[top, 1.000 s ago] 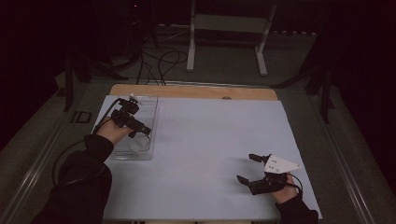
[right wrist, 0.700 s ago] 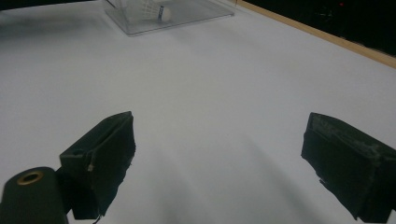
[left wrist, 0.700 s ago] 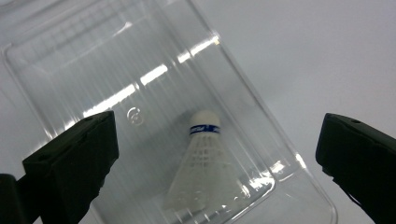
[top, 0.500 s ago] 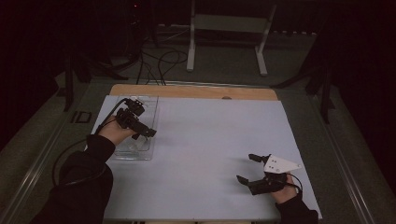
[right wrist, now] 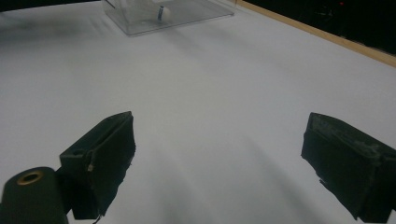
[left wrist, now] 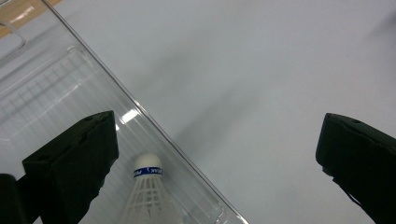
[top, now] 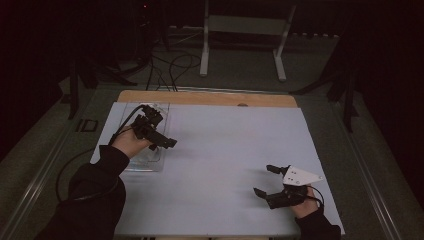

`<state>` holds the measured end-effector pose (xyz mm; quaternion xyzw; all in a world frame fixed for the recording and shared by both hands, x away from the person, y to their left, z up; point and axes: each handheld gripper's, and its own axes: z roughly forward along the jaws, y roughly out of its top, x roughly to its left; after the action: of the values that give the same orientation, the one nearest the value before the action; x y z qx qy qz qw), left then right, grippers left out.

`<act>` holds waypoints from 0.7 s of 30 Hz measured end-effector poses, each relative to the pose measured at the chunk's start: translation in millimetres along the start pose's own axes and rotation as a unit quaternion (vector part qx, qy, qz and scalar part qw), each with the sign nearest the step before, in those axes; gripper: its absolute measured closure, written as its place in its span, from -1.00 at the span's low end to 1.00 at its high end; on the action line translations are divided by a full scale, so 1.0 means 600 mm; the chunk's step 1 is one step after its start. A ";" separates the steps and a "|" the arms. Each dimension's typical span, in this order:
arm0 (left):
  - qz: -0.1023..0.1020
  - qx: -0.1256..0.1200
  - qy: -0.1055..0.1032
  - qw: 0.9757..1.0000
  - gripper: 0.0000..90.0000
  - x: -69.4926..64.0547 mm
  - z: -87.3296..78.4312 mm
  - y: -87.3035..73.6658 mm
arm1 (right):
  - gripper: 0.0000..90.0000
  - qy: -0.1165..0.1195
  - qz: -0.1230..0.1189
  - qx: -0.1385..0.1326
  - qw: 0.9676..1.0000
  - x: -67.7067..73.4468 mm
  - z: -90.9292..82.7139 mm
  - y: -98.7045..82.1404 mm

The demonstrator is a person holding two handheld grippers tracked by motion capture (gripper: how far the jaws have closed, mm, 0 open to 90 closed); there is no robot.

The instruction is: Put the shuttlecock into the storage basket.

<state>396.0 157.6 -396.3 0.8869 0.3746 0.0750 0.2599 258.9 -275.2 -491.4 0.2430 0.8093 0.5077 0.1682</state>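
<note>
- The table (top: 235, 150), covered in a white sheet with a strip of bare wood along its far edge, takes up most of the high view; dark floor surrounds it.
- Beyond the far edge stands a pale metal stand (top: 240, 40), and loose cables (top: 170, 62) lie on the floor near it, well apart from both hands.
- A clear plastic tray (top: 145, 162) lies at the table's left side, long side running away from the person; in the left gripper view its rim (left wrist: 154, 126) cuts diagonally between the two jaws.
- The left gripper (top: 167, 142) hangs over the tray's right edge, jaws wide apart and holding nothing; one jaw sits over the tray, the other over the bare sheet.
- The right gripper (top: 265, 181) rests low at the near right of the table, well apart from the tray, jaws spread wide and empty, open sheet in front of it.
- A white shuttlecock (left wrist: 148, 196) with a blue band lies inside the tray, cork pointing away, just beside the left gripper's tray-side jaw; the tray wall stands between it and the other jaw.
</note>
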 end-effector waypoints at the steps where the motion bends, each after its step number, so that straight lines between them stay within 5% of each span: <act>1: -0.002 -0.005 -0.006 1.000 -1.00 -0.004 0.000 0.001 | -0.79 0.000 0.000 0.000 1.000 0.000 0.000 0.000; 21: 0.047 -0.046 -0.051 0.997 -1.00 -0.077 0.018 0.016 | -0.79 0.002 0.004 0.000 1.000 0.000 0.001 -0.001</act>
<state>373.0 115.3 -397.5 0.8934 0.3148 0.0588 0.3151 258.7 -275.2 -492.3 0.2451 0.8085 0.5091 0.1645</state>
